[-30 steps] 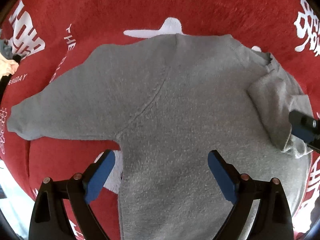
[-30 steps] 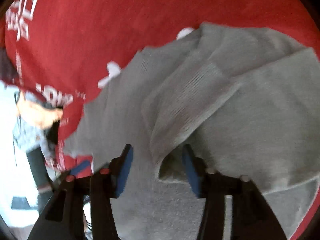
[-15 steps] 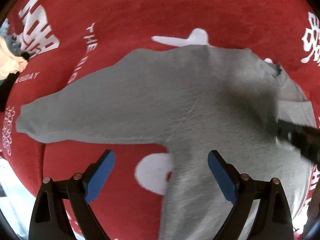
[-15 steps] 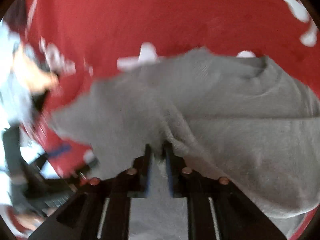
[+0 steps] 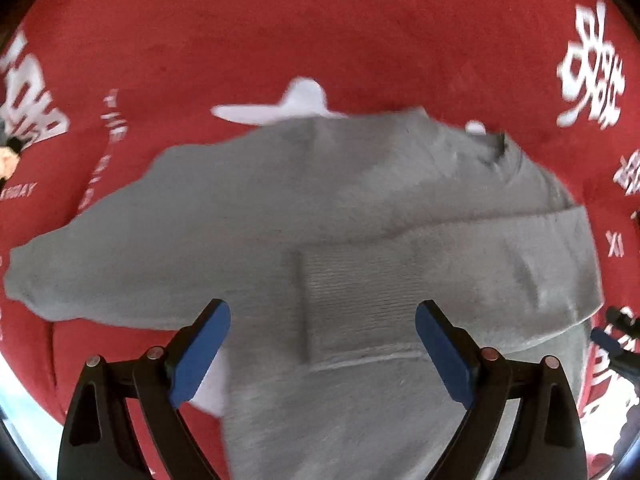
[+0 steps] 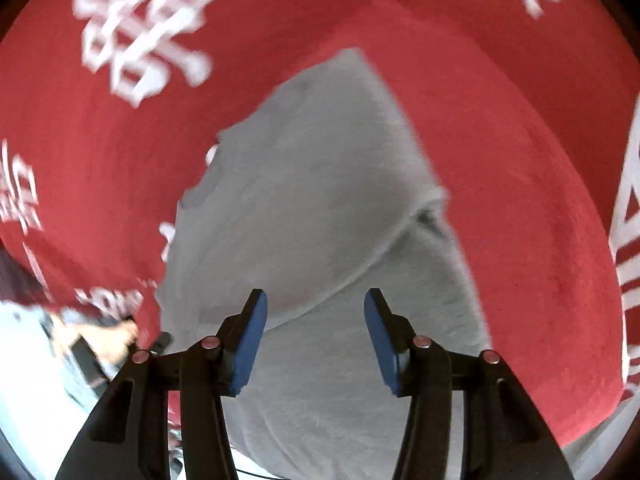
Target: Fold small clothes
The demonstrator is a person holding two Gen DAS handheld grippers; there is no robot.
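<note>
The sweater (image 5: 360, 216) is plain grey all over, with a finer ribbed knit on the cuff (image 5: 352, 292) of its folded sleeve. It lies on a red cloth (image 5: 320, 28) printed with white letters and characters. Both the left gripper (image 5: 322, 354) and the right gripper (image 6: 314, 342) are black with blue pads

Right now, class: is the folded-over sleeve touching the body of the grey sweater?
Touching. The left wrist view shows the sleeve lying flat across the sweater.
</note>
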